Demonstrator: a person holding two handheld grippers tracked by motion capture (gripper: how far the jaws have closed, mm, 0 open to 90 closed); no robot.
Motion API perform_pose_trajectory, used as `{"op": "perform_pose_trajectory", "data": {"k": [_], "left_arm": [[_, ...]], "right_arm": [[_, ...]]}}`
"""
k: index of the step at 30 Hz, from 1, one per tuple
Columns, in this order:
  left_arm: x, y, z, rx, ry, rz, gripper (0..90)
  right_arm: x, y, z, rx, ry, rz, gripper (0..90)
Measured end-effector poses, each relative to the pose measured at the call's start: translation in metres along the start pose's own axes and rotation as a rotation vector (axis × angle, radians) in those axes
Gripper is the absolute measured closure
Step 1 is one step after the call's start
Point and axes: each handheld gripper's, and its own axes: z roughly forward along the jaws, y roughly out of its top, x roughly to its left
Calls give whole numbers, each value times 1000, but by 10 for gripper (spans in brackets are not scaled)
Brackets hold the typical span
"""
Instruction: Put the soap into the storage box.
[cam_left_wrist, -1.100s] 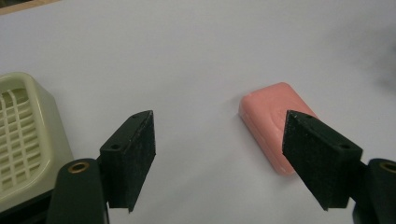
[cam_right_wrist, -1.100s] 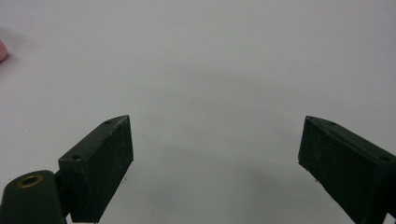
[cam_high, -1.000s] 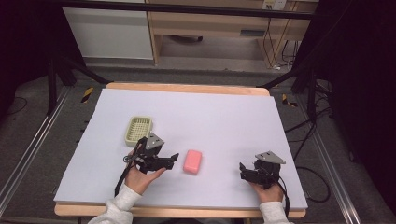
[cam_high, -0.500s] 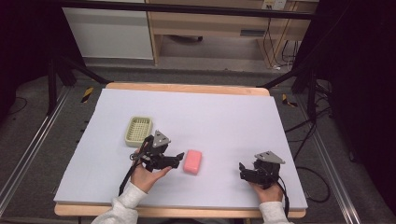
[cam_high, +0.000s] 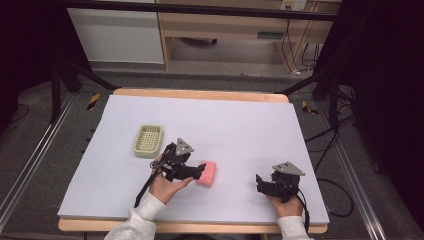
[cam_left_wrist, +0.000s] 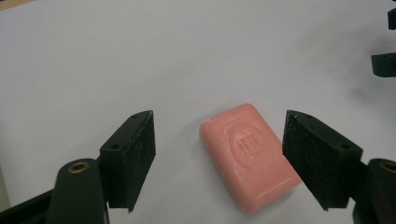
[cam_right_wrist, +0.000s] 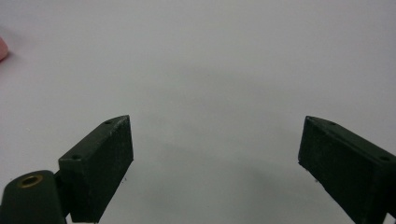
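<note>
Two hand-held grippers: one in each of the person's hands, both low over the table (cam_high: 240, 120), which carries a white sheet.
Left hand-held gripper (cam_high: 199, 172): seen from above, at about 7 o'clock of the table centre, held by the left hand (cam_high: 165, 185); its tips point toward 3 o'clock and reach the pink soap bar.
Left jaw state: spread wide apart; in the left gripper view (cam_left_wrist: 219, 163) the two black pads stand on either side of the bar, the one at 3 o'clock just beside the bar's edge, the one at 9 o'clock apart from it; contact cannot be told.
Pink soap bar (cam_left_wrist: 250, 161): lies flat on the white sheet between the left jaws, long axis running from 11 o'clock to 5 o'clock in that view, embossed mark on top; in the high view (cam_high: 207, 173) it sits just off the left gripper's tips.
Right hand-held gripper (cam_high: 259, 184): at about 5 o'clock of the table centre, held by the right hand (cam_high: 286, 204), tips pointing toward 9 o'clock, well apart from the bar.
Right jaw state: wide apart over bare white sheet in the right gripper view (cam_right_wrist: 215, 168), nothing between the pads.
Green basket (cam_high: 148, 140): at 10 o'clock of the left gripper, near it, apart from the bar.
</note>
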Motion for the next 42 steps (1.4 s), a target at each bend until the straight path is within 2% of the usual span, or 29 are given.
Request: {"op": "perform_pose_trajectory", "data": {"k": [37,42], "left_arm": [[-22,1,35,89,-23,8,246],[-24,0,40,101,-13,4,244]], "right_arm": [[0,0,1,6,1,-10,104],[1,0,1,7,1,-10,105]]}}
